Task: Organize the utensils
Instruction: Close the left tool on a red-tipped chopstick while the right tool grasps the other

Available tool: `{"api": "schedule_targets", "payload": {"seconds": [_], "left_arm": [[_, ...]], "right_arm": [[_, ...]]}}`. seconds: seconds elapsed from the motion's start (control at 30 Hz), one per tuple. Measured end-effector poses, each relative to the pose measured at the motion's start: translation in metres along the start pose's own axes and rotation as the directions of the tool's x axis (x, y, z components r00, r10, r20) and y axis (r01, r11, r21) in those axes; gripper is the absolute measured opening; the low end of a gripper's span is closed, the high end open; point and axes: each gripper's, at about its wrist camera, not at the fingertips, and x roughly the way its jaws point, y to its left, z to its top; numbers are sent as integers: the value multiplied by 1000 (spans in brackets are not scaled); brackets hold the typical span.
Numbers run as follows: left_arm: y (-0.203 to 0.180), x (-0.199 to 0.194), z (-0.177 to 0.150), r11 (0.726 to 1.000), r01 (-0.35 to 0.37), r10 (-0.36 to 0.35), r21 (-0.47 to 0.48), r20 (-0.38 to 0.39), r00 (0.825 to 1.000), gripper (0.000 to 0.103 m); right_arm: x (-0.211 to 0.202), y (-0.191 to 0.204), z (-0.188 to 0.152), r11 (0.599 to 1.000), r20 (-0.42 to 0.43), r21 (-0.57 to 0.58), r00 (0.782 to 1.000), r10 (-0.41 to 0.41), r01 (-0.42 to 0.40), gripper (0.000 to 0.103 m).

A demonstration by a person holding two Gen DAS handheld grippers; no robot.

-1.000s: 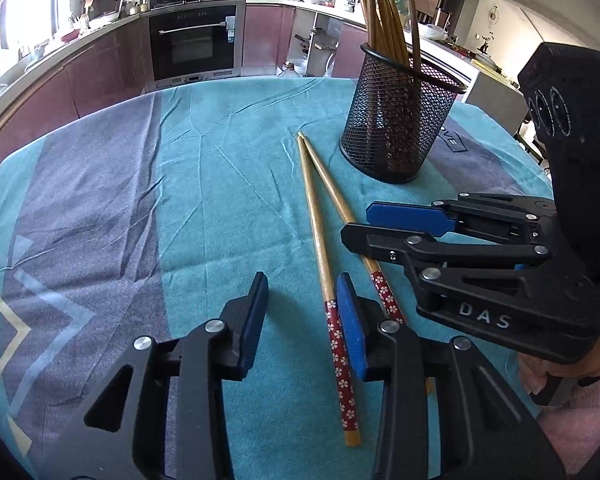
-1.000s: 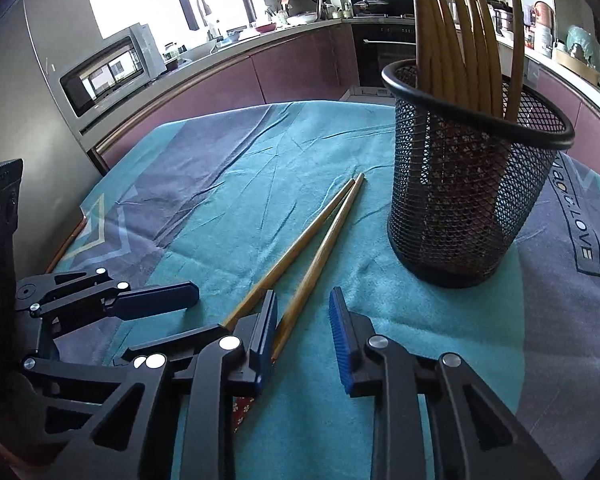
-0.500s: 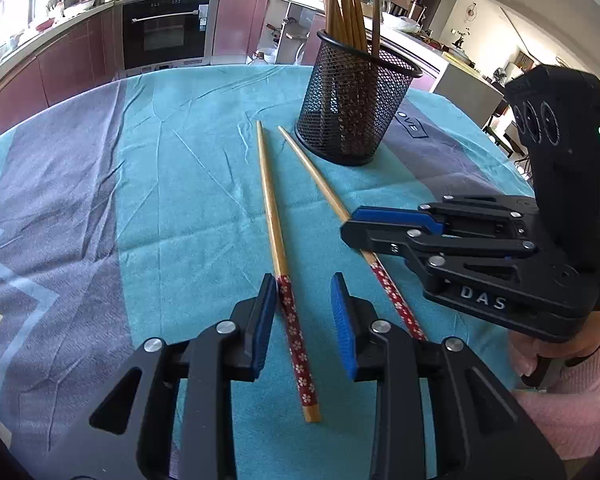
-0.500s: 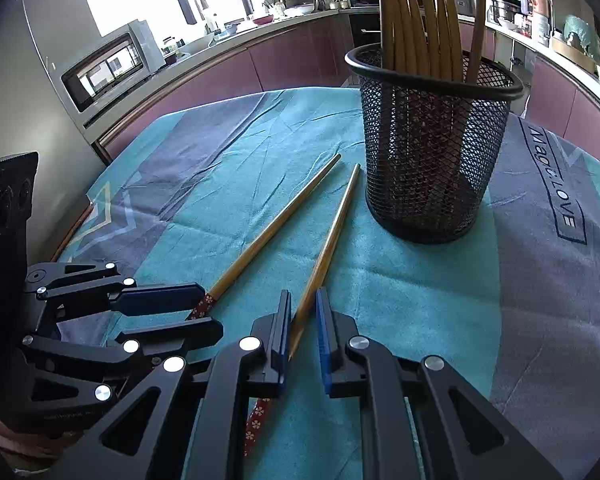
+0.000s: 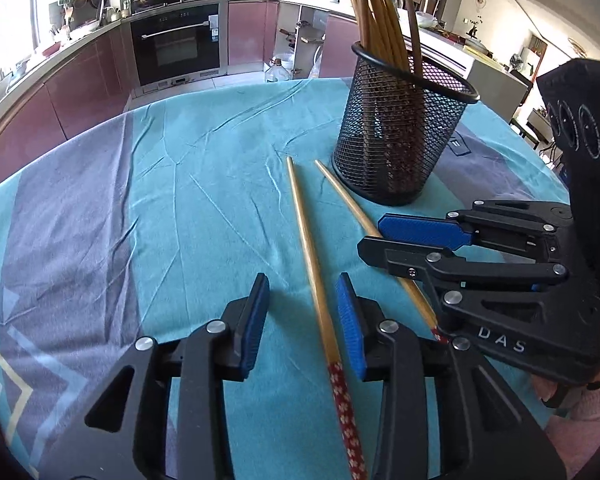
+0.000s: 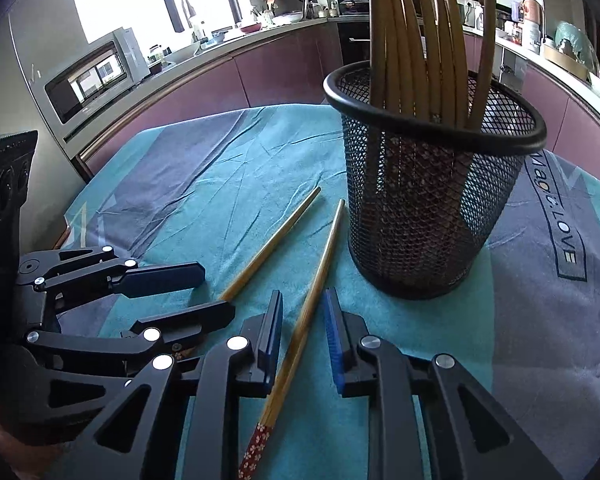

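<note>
Two wooden chopsticks with red flowered ends lie on the teal tablecloth before a black mesh holder (image 5: 400, 140) (image 6: 428, 208) full of chopsticks. My left gripper (image 5: 302, 320) is open, its jaws on either side of the left chopstick (image 5: 312, 264), which shows in the right wrist view (image 6: 268, 248) too. My right gripper (image 6: 302, 328) is open, its jaws on either side of the right chopstick (image 6: 312, 296), also in the left wrist view (image 5: 352, 212). Each gripper shows in the other's view: the right one (image 5: 380, 236) and the left one (image 6: 216, 292).
The tablecloth (image 5: 204, 184) has grey-purple bands and printed lettering (image 6: 560, 236) right of the holder. Kitchen counters, an oven (image 5: 176, 44) and a microwave (image 6: 92, 80) stand beyond the table's far edge.
Both grippers have opened wider and moved forward along their chopsticks toward the holder. The right jaws, nearly closed half a second ago, now stand apart. The chopsticks still lie on the cloth.
</note>
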Motion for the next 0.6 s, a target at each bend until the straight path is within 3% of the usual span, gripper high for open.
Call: {"api": "schedule_targets", "payload": {"seconds": [0.3,0.6], "left_arm": [[-1,10,11,1000,-22,22,-5,3,1000,19],[3,15,18,999,-14,14,-33,-1,1000,20]], "right_arm": [[9,-1,9,1000,8,-8,1000,-28,28,10],[4,-4,6,1000,2,2,1000,-3,3,5]]}}
